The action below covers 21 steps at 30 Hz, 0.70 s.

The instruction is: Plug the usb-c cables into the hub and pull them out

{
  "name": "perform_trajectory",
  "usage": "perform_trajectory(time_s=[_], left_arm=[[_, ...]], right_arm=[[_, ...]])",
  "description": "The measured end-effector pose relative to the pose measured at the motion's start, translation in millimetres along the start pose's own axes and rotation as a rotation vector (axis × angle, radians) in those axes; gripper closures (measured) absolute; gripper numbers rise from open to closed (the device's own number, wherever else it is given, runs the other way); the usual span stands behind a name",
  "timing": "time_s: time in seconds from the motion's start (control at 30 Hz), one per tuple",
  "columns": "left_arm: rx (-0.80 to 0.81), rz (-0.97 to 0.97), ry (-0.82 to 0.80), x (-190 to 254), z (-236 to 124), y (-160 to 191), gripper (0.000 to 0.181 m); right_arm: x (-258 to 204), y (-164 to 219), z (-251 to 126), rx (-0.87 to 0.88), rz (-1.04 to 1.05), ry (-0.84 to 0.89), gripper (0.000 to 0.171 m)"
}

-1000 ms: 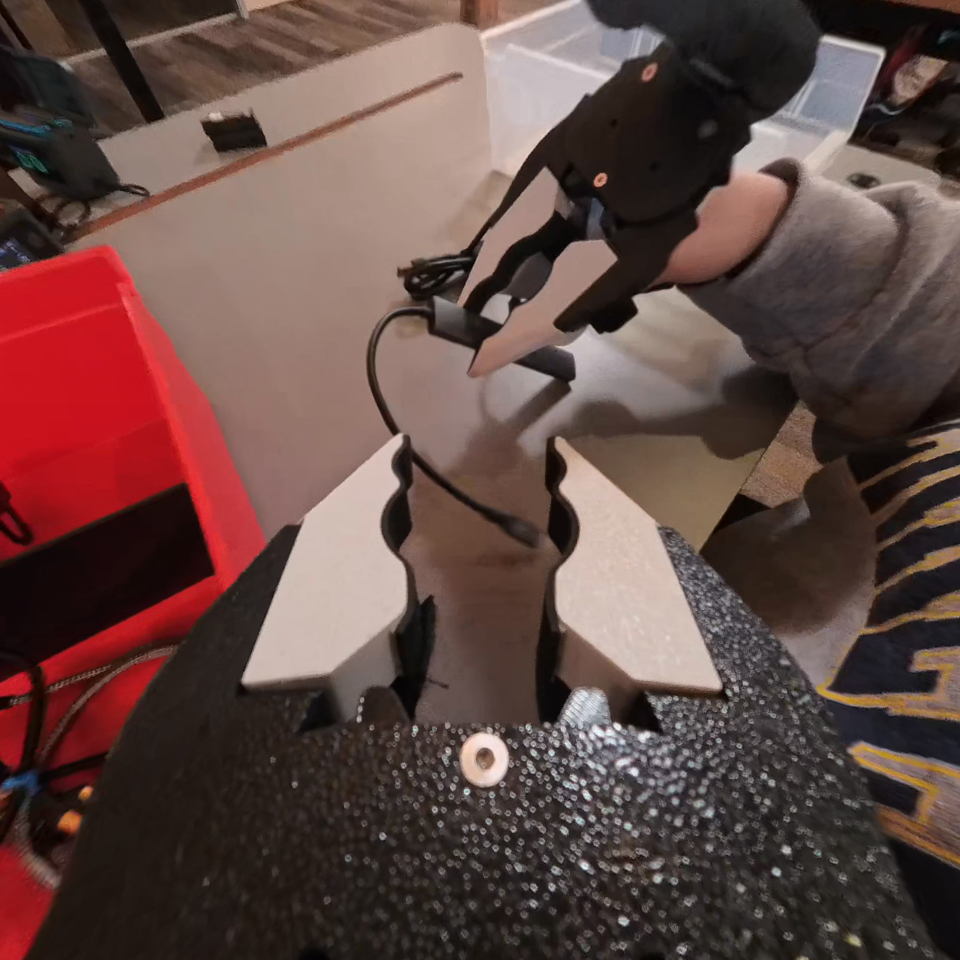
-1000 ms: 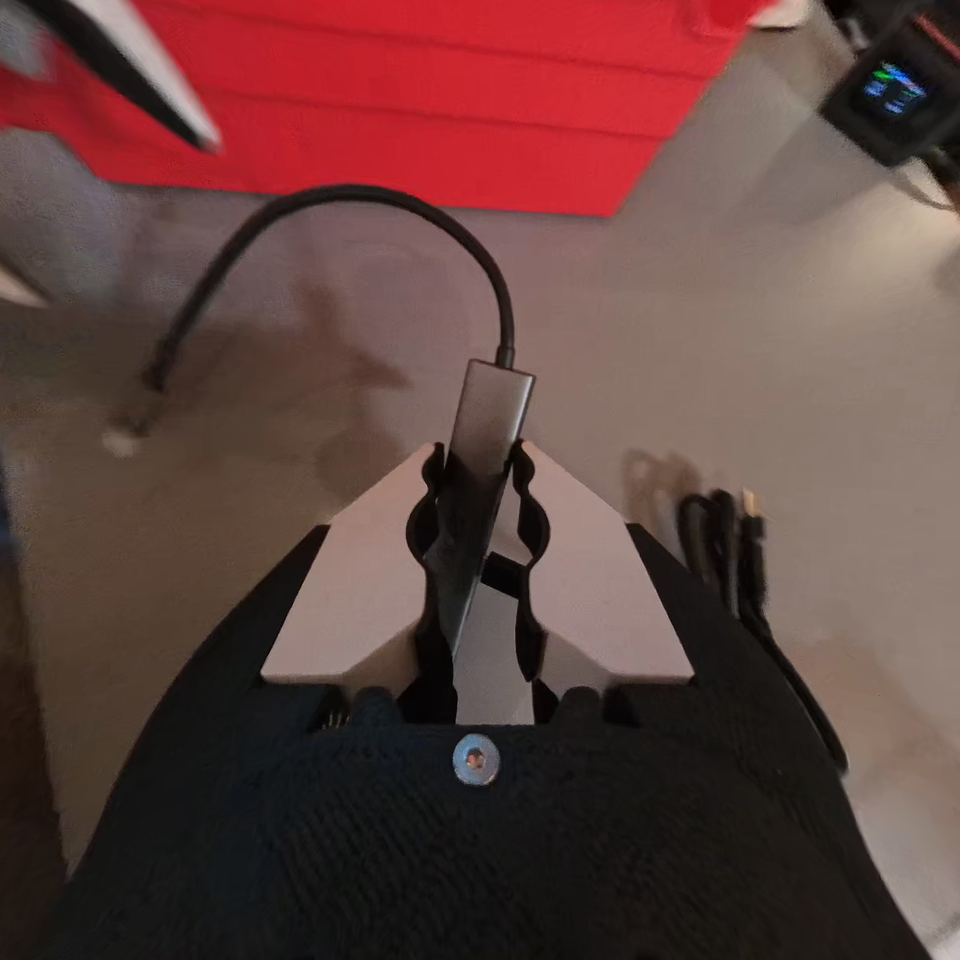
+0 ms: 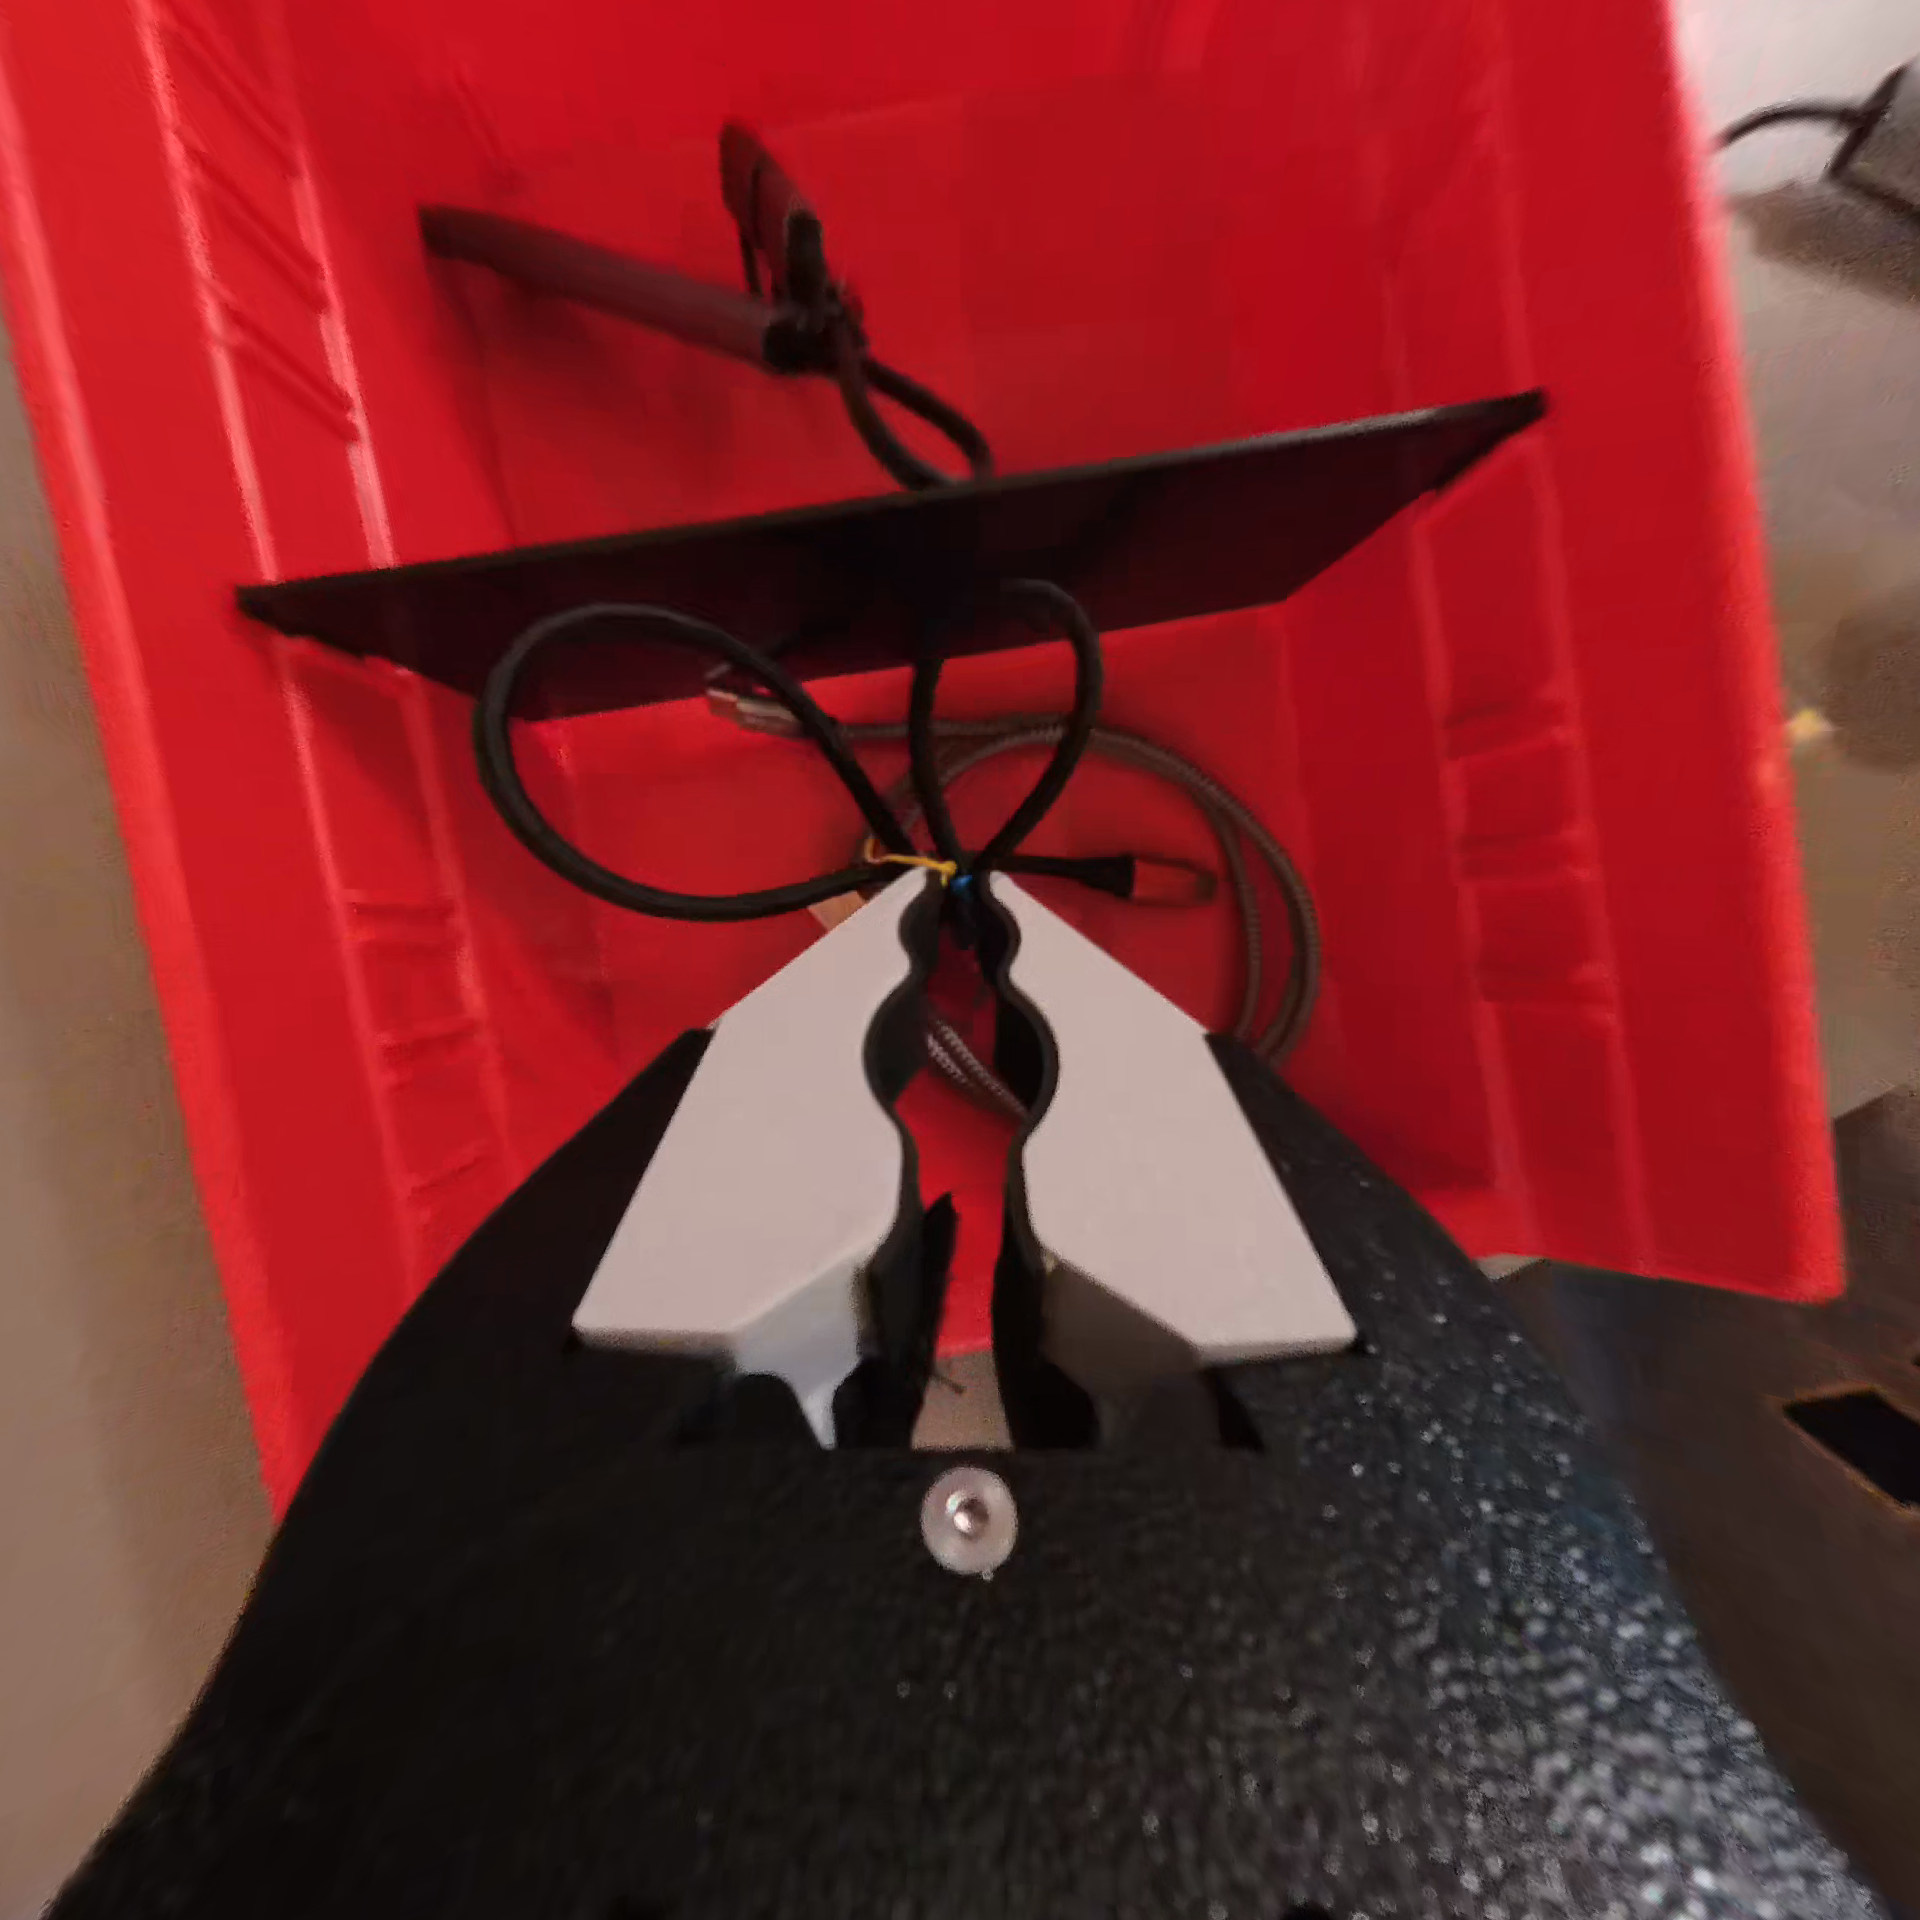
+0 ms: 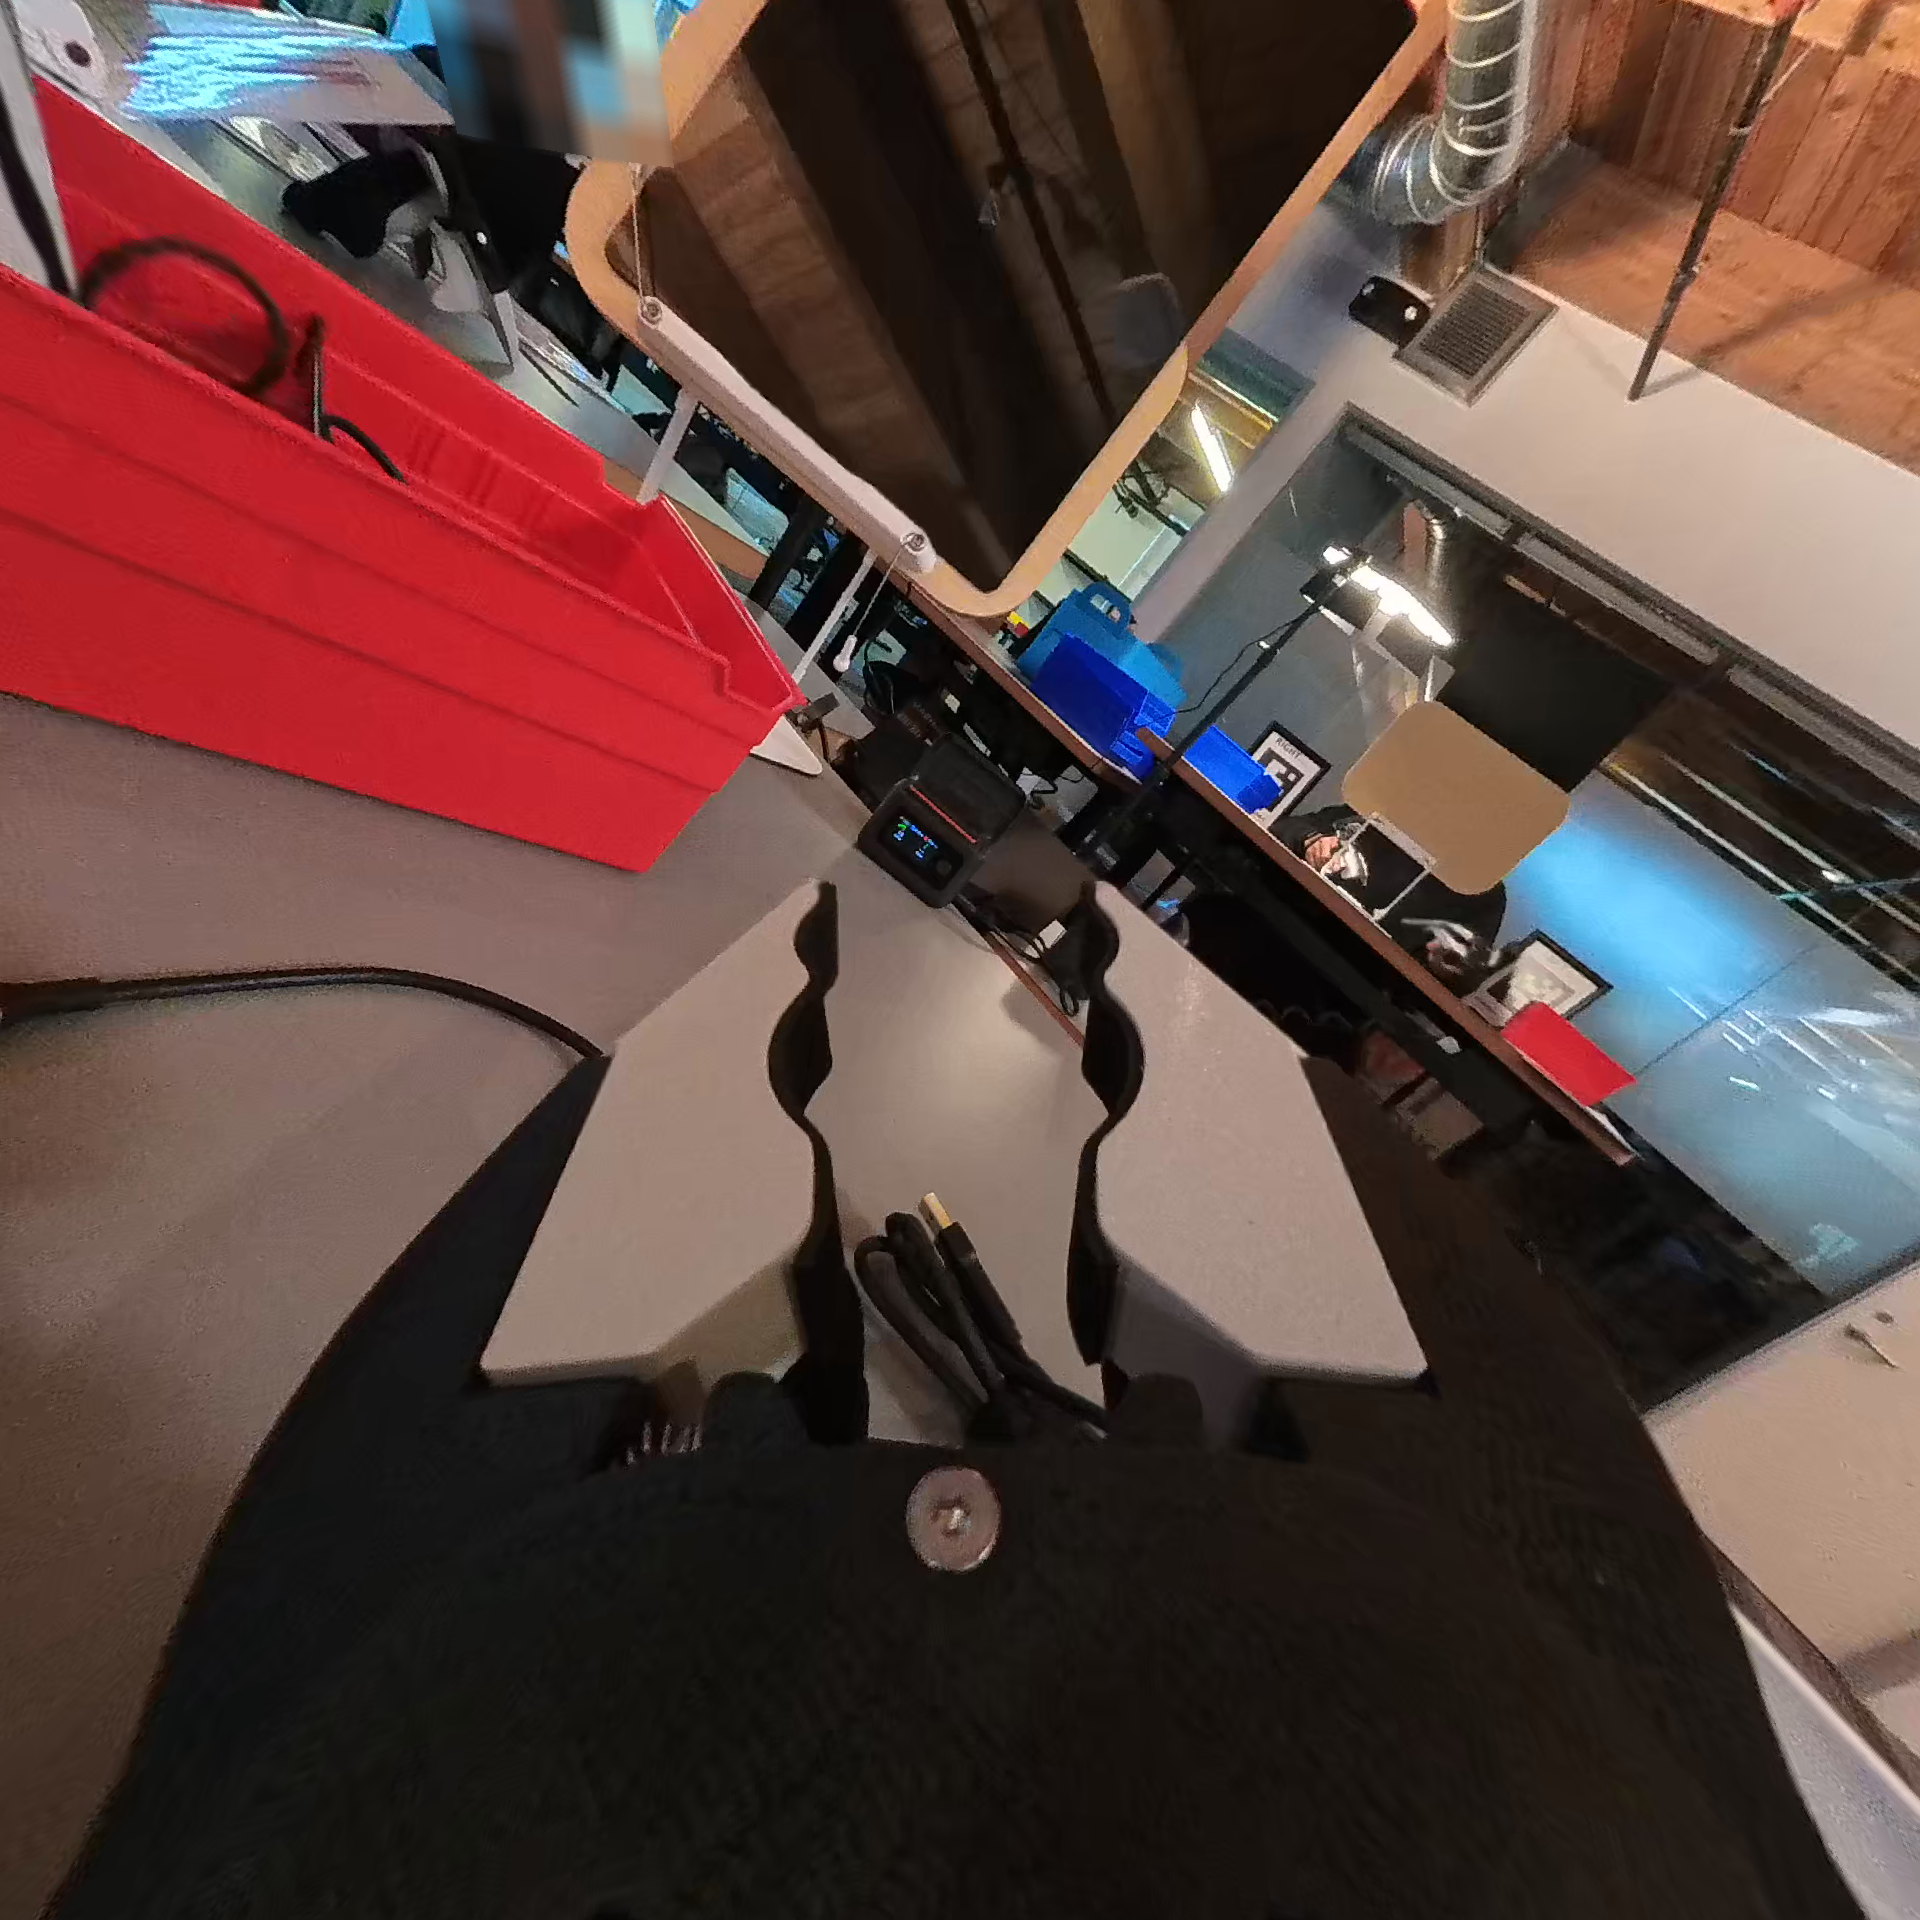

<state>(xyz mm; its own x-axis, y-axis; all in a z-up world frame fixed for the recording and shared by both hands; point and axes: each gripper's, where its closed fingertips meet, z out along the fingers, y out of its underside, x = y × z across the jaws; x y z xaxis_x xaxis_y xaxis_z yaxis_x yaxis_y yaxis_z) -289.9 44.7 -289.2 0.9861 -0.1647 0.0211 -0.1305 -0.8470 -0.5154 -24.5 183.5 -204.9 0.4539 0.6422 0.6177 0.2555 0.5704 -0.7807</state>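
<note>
- The left gripper (image 3: 954, 902) has a black, grainy, speckled body and pale grey fingers (image 3: 790, 1122) with wavy black inner edges; its tips are pinched nearly together on a black braided cable (image 3: 582, 873) at the point where small yellow and blue ties bind it.
- That cable spreads in two loops away from the tips, one to the left and one upward; one short end with a dark plug (image 3: 1117, 871) points to the right, its long axis lying across the view.
- Beneath the fingers a silver braided cable (image 3: 1283, 935) curves along the floor of the red plastic bin (image 3: 343, 935), partly hidden by the fingers.
- A flat black divider (image 3: 883, 561) crosses the ribbed bin; beyond it lies a blurred dark bar-shaped thing (image 3: 613, 281) with a cord, too soft to identify.
- The right gripper (image 4: 961, 914) has a matte black body; its jaws stand wide apart with nothing between them.
- Seen through its gap, a bundled black cable (image 4: 956, 1320) lies on the grey table (image 4: 260, 1195), its gold-tipped plug pointing away from the camera; the bundle's near end is hidden by the gripper body.
- A thin black cord (image 4: 312, 977) runs across the table at left, cut off by the picture edge; whether it belongs to the hub I cannot tell.
- Farther off sit the bin's long red wall and a small black device (image 4: 925, 831) with a lit screen.
</note>
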Motion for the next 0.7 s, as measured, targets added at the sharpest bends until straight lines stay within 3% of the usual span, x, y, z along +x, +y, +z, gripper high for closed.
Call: perform_trajectory(time_s=[0.3,0.4,0.53,0.7], left_arm=[[0.282,0.117,-0.194,0.0,-99.7,-46.3,0.181],[0.278,0.114,-0.201,-0.5,-121.7,-50.4,0.181],[0.375,0.13,-0.075,15.1,-131.9,-68.4,0.181],[0.507,0.241,0.246,102.0,-128.6,-111.2,0.18]], right_arm=[[6.1,9.9,1.0,-0.029,0.012,0.052,0.133],[7.4,11.9,1.0,-0.031,0.044,0.048,0.135],[10.0,13.6,0.6,-0.036,0.038,0.063,0.135],[25.4,15.7,-3.4,-0.045,0.042,0.129,0.138]])
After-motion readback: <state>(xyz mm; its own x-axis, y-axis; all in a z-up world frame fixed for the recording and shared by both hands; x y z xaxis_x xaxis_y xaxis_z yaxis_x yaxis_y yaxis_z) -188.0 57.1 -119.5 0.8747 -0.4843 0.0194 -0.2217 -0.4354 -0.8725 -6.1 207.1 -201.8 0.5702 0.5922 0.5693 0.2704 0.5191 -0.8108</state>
